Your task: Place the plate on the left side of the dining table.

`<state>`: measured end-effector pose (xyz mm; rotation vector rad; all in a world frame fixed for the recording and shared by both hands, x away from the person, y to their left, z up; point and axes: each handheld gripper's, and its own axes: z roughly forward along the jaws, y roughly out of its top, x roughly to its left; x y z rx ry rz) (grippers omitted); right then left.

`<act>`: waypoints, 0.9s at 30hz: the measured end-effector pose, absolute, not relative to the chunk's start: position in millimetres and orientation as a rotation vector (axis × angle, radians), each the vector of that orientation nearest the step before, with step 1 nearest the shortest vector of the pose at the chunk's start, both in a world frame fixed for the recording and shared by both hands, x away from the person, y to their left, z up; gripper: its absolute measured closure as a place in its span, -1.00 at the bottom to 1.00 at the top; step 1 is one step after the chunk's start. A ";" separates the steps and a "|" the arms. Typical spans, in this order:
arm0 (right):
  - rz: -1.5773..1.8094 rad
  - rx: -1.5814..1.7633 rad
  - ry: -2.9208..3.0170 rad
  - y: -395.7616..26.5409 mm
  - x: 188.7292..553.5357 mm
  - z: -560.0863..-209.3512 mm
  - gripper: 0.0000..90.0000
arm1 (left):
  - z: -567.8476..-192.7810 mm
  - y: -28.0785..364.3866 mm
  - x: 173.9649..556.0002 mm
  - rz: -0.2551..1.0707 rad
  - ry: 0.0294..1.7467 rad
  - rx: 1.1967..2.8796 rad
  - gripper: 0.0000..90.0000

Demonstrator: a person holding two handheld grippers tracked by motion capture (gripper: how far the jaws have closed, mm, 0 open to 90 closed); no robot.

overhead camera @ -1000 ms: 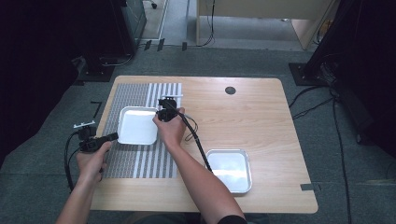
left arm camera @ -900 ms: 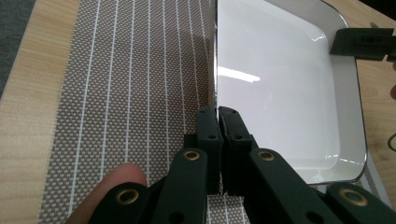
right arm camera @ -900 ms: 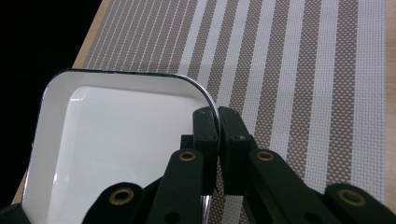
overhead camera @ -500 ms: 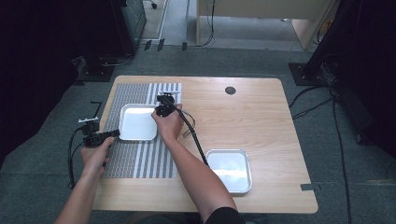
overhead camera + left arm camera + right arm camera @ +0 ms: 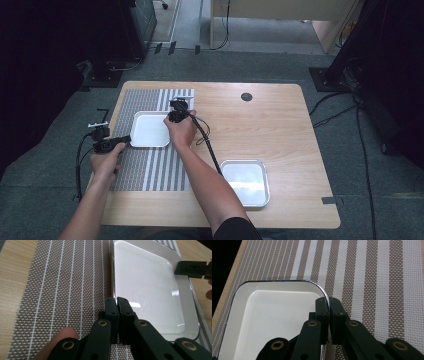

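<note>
A: Start at the left. Why is the left tool (image 5: pixel 121 143) sitting at that edge of the white tray (image 5: pixel 150 131)?

B: Its jaws are clamped on the tray's left rim; in the left gripper view the thin metal lip runs straight into the slit between the two black pads. I'd judge the rim is the only part slim enough to pinch, since the tray lies flat on the striped placemat (image 5: pixel 150 167) with nothing else to catch.

A: And where is the tray exactly?

B: On the upper half of the placemat, toward the left side of the counter (image 5: pixel 280 130), well apart from the second tray (image 5: pixel 246 181) near the front right.

A: The right tool (image 5: pixel 178 111)?

B: Clenched as well, on the far right corner of the same tray. The right gripper view shows the curved chrome rim passing between its pads. Two grips on opposite sides would keep the tray level if it is carried, which is my reading of the work in hand.

A: How are the arms set?

B: The left forearm comes up from the bottom edge, hand low and the tool pointing right, nearly level with the mat. The right forearm crosses diagonally over the counter toward the left, hand cupped over the tool, which points away from the person.
</note>
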<state>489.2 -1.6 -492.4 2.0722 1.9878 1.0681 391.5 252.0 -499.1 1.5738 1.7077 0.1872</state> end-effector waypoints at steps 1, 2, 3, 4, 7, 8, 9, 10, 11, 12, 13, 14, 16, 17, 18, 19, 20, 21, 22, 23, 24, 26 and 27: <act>1.068 2.072 1.988 -1.6 489.2 -492.4 0.96 | -499.1 252.0 391.5 0.187 1.708 1.574 0.97; 1.076 2.085 1.987 -2.7 490.5 -494.1 0.95 | -499.1 252.1 391.5 0.188 1.707 1.575 0.97; 1.079 2.087 1.989 -3.0 491.0 -494.7 0.95 | -499.1 252.3 391.7 0.186 1.709 1.571 0.97; 1.080 2.088 1.988 -3.0 491.4 -495.4 0.95 | -499.3 252.9 392.3 0.186 1.711 1.564 0.97; 1.078 2.086 1.992 -3.2 492.1 -497.5 0.94 | -499.7 253.1 393.1 0.187 1.712 1.558 0.97; 1.078 2.086 1.992 -3.2 492.1 -497.5 0.94 | -499.8 253.4 393.2 0.186 1.711 1.556 0.97; 1.075 2.087 1.993 -3.3 492.2 -497.9 0.94 | -499.9 253.6 393.3 0.186 1.711 1.554 0.97; 1.078 2.080 2.002 -4.1 492.5 -498.4 0.92 | -499.8 253.0 393.0 0.193 1.709 1.555 0.97; 1.077 2.077 2.008 -4.4 492.5 -498.6 0.91 | -499.5 252.8 392.6 0.191 1.710 1.556 0.97; 1.077 2.069 2.013 -4.6 492.5 -499.0 0.88 | -499.4 252.9 392.4 0.190 1.711 1.555 0.96; 1.077 2.069 2.013 -4.6 492.5 -499.0 0.88 | -499.4 252.9 392.4 0.190 1.711 1.555 0.95; 1.087 2.051 2.023 -5.4 492.7 -499.3 0.77 | -499.1 252.9 392.1 0.192 1.709 1.559 0.95; 1.134 2.034 2.025 -7.5 493.5 -499.0 0.64 | -496.5 253.2 390.4 0.201 1.712 1.554 0.90; 1.149 2.025 2.026 -8.9 494.0 -498.7 0.59 | -496.5 253.2 390.4 0.201 1.712 1.554 0.85; 1.159 2.004 2.013 -10.3 494.1 -498.2 0.56 | -493.4 253.6 388.7 0.222 1.705 1.544 0.78; 1.174 1.982 1.999 -11.8 493.8 -497.6 0.51 | -491.9 253.9 388.0 0.222 1.694 1.537 0.71; 1.182 1.951 1.995 -13.5 493.7 -497.0 0.42 | -491.9 253.9 388.0 0.222 1.694 1.537 0.62; 1.182 1.951 1.995 -13.5 493.7 -497.0 0.42 | -490.4 253.7 387.1 0.229 1.691 1.533 0.62; 1.189 1.873 1.999 -15.8 492.8 -496.4 0.34 | -487.1 252.3 384.7 0.270 1.691 1.530 0.41; 1.189 1.873 1.999 -15.8 492.8 -496.4 0.34 | -487.1 252.3 384.7 0.270 1.691 1.530 0.31; 1.184 1.823 2.004 -17.7 491.1 -494.6 0.29 | -485.7 252.2 383.5 0.281 1.684 1.526 0.26; 1.215 1.762 2.017 -20.2 489.3 -493.6 0.29 | -483.2 254.0 380.6 0.286 1.676 1.504 0.16; 1.215 1.762 2.017 -20.2 489.3 -493.6 0.29 | -482.1 254.8 378.9 0.294 1.680 1.485 0.16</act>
